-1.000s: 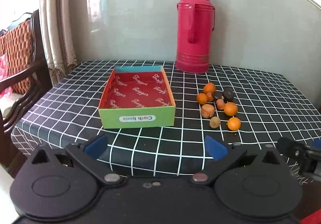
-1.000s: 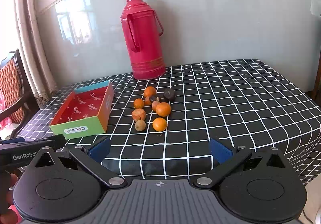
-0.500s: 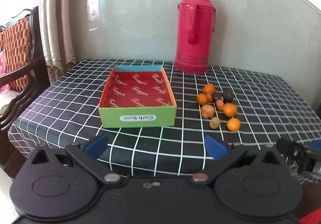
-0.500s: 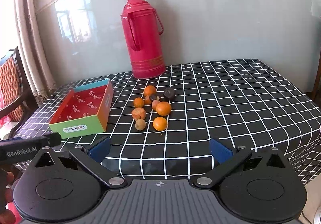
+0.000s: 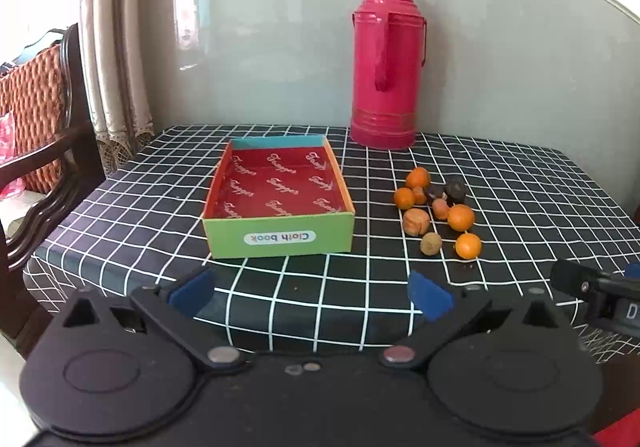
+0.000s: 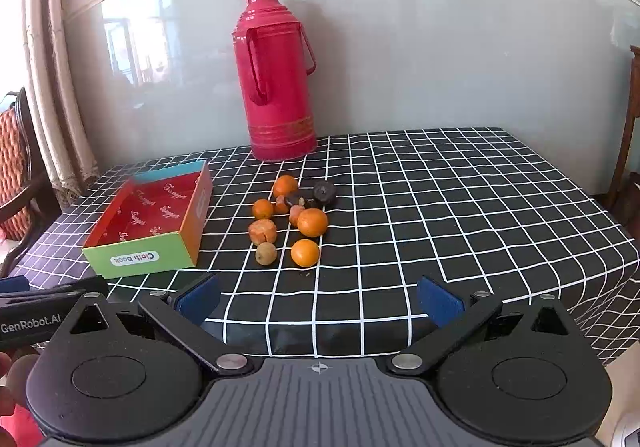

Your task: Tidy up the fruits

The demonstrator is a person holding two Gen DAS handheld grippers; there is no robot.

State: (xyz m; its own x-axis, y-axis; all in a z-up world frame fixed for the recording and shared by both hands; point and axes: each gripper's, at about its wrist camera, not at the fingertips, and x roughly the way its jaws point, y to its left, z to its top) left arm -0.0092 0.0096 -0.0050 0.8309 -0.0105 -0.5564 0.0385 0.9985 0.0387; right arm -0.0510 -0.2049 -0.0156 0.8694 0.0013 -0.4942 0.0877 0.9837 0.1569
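A cluster of several small fruits (image 5: 438, 209) (image 6: 294, 221) lies loose on the checked tablecloth: orange ones, brownish ones and a dark one. Left of them stands an open cardboard box (image 5: 280, 237) (image 6: 140, 259) with a red lining and a green "Cloth book" front, nothing inside. My left gripper (image 5: 310, 293) hovers open before the table's front edge, facing the box. My right gripper (image 6: 320, 303) is open too, in front of the fruits and short of them. Nothing sits between either pair of fingers.
A tall red thermos flask (image 5: 386, 67) (image 6: 276, 79) stands at the back by the glass wall. A dark wooden chair (image 5: 44, 151) is at the table's left. The tablecloth (image 6: 460, 207) is bare to the right of the fruits.
Both grippers have drifted slightly; the left view has shifted a little so the box sits more central. Fruits and box have not moved. Both grippers stay open.
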